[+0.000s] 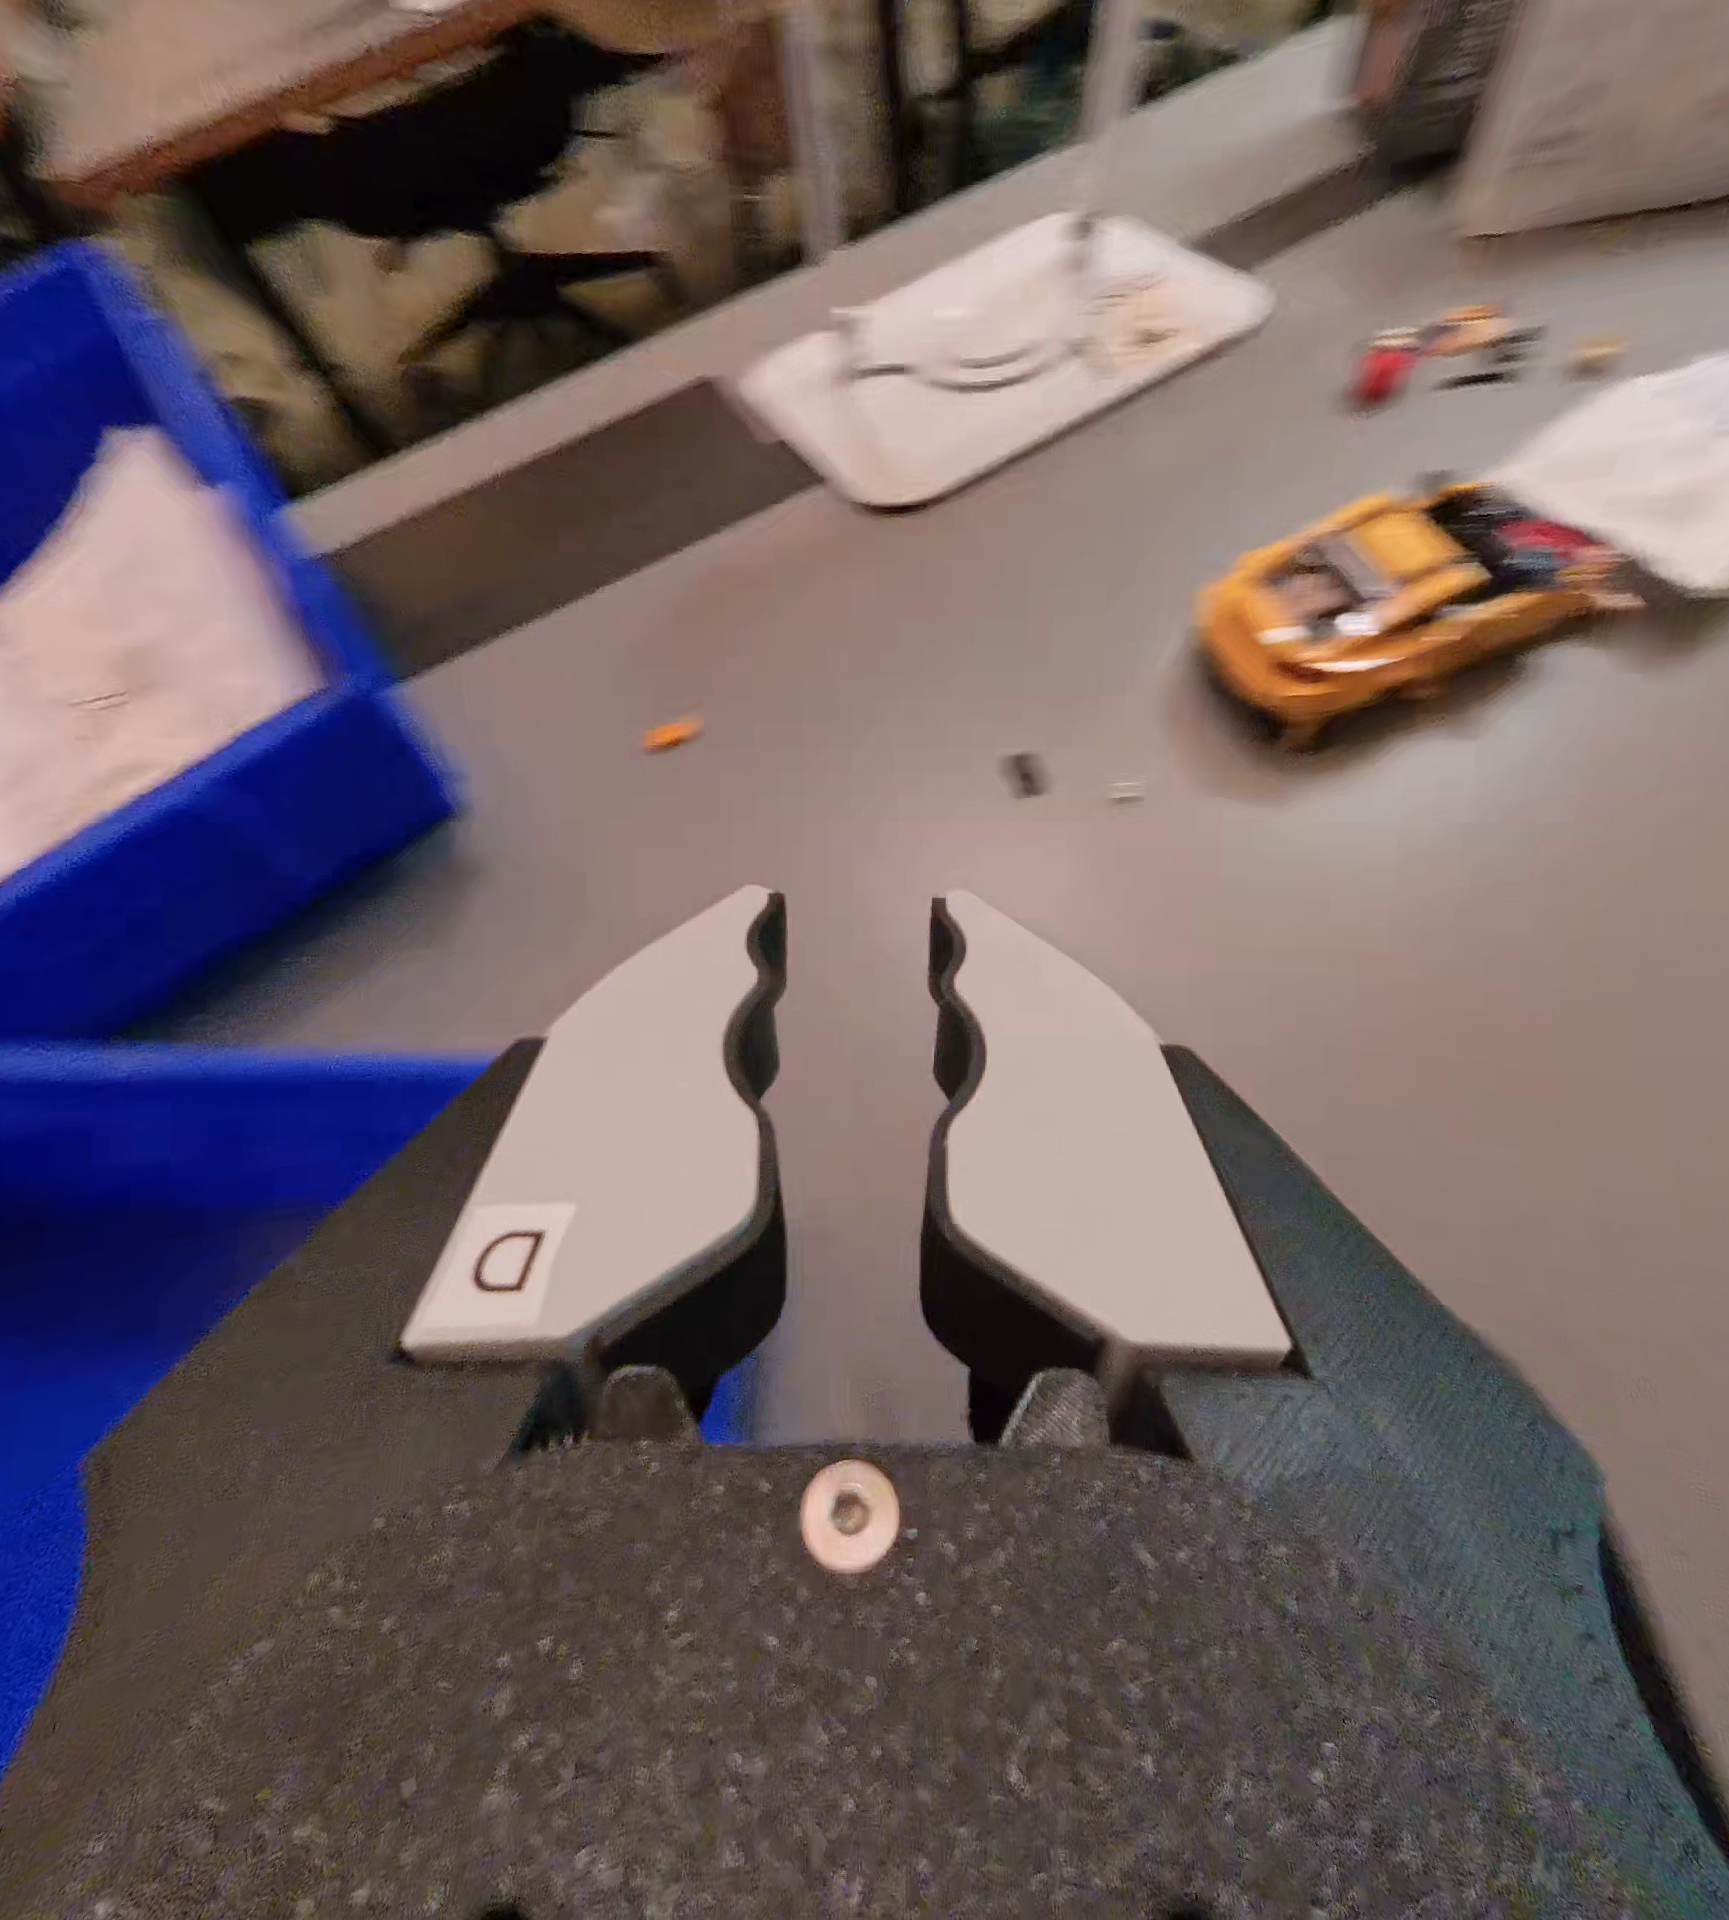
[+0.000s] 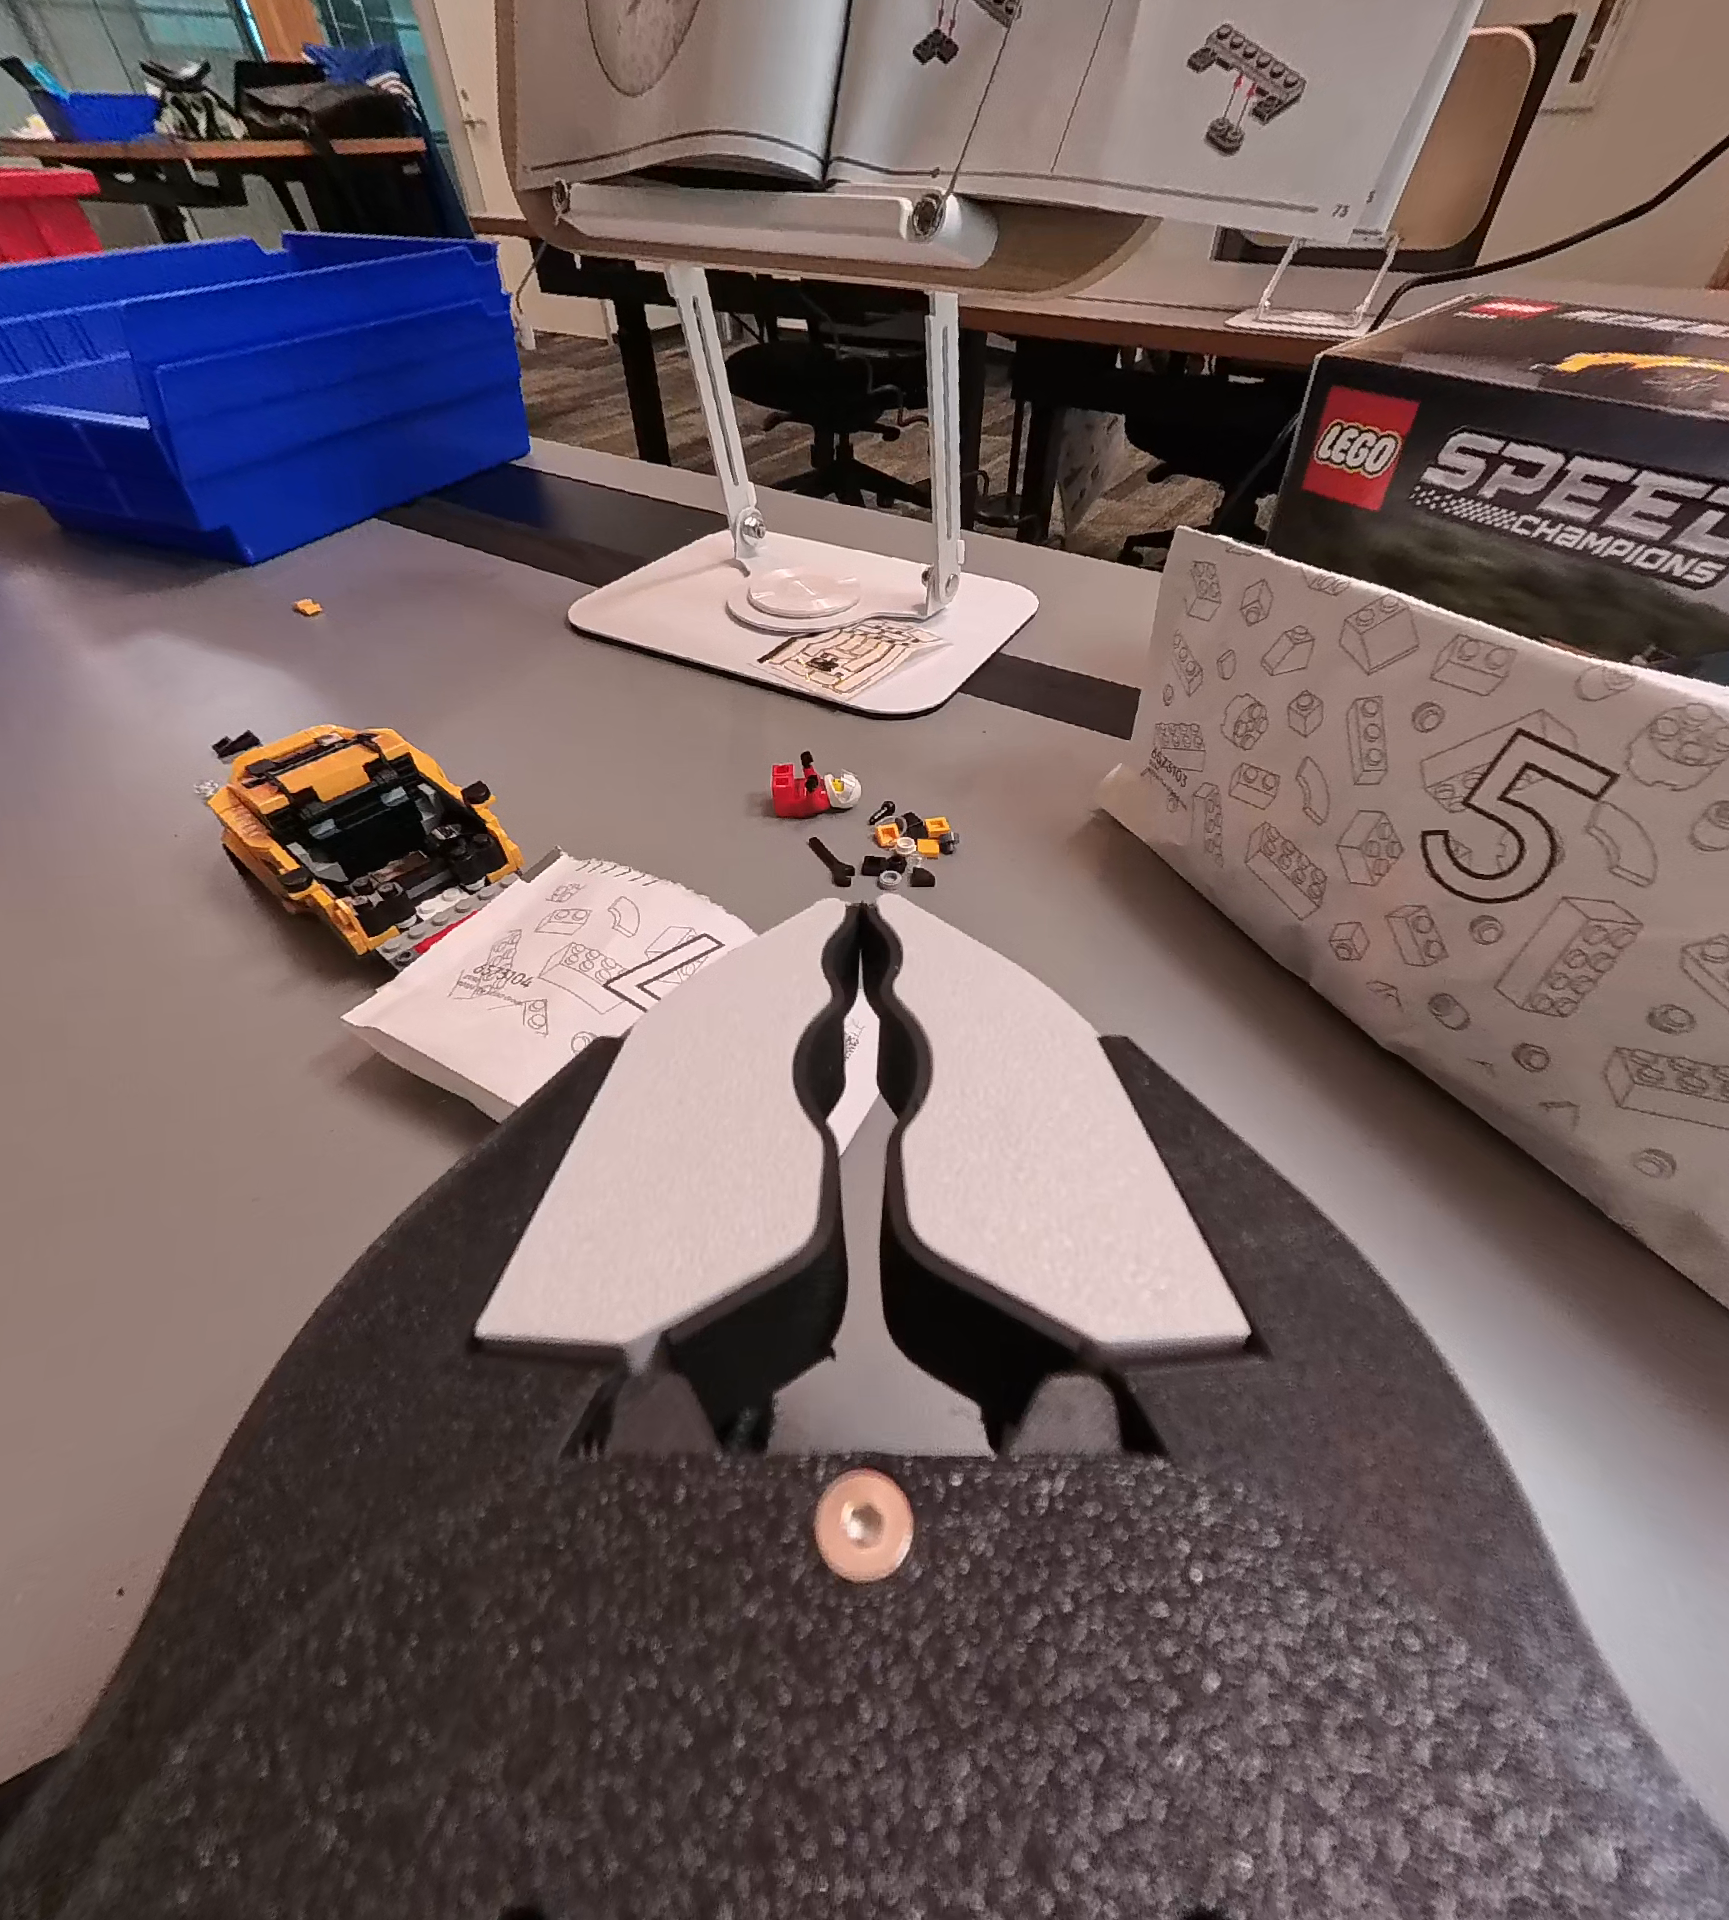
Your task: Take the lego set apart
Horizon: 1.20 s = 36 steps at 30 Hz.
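A yellow and black lego car (image 1: 1400,597) stands on the grey table, partly stripped, with its rear end on a white paper bag (image 1: 1691,468). It also shows in the right wrist view (image 2: 361,836), left of centre. My left gripper (image 1: 858,914) is open and empty, above the table well short of the car. My right gripper (image 2: 862,914) is shut with nothing between its fingers, above the paper bag (image 2: 569,977). A small pile of loose pieces with a red piece (image 2: 875,816) lies just beyond it.
Blue bins (image 1: 112,665) stand at the left, and show at the far left in the right wrist view (image 2: 216,395). A white book stand (image 2: 808,623) holds an open manual. A large printed paper bag (image 2: 1525,862) and the set's box (image 2: 1566,468) stand at the right. Small loose pieces (image 1: 673,732) lie on the table. There is about 45 cm between the tips of the two grippers.
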Each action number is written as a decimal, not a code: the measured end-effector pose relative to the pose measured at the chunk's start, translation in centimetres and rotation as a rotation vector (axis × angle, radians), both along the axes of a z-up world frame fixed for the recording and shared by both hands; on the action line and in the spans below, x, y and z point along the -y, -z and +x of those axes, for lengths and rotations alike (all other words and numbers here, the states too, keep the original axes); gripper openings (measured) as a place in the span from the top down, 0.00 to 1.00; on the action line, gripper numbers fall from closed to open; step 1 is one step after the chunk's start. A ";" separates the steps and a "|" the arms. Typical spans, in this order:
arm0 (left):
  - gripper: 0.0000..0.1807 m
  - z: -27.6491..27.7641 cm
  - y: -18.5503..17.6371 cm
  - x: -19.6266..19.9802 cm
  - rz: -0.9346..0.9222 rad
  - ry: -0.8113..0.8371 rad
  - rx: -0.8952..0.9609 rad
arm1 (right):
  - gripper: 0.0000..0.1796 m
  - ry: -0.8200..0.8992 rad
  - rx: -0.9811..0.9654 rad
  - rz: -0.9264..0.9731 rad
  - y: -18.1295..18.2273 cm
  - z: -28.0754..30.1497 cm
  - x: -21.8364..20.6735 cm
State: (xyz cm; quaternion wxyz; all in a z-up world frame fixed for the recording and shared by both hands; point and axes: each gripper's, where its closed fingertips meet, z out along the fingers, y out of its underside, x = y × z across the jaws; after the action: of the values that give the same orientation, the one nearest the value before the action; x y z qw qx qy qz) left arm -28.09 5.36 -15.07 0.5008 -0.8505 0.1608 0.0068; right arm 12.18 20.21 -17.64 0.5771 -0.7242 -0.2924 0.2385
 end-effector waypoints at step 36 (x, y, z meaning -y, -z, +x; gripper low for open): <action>0.94 -11.3 1.0 3.0 -0.053 -0.456 0.015 | 1.00 0.172 -0.039 0.070 -1.7 2.8 -1.4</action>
State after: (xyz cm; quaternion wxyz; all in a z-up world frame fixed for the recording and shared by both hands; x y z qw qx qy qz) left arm -39.36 2.39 -16.05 0.4649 -0.8778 -0.0390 0.1091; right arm 14.95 21.58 -15.96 0.6260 -0.7212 -0.2262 0.1917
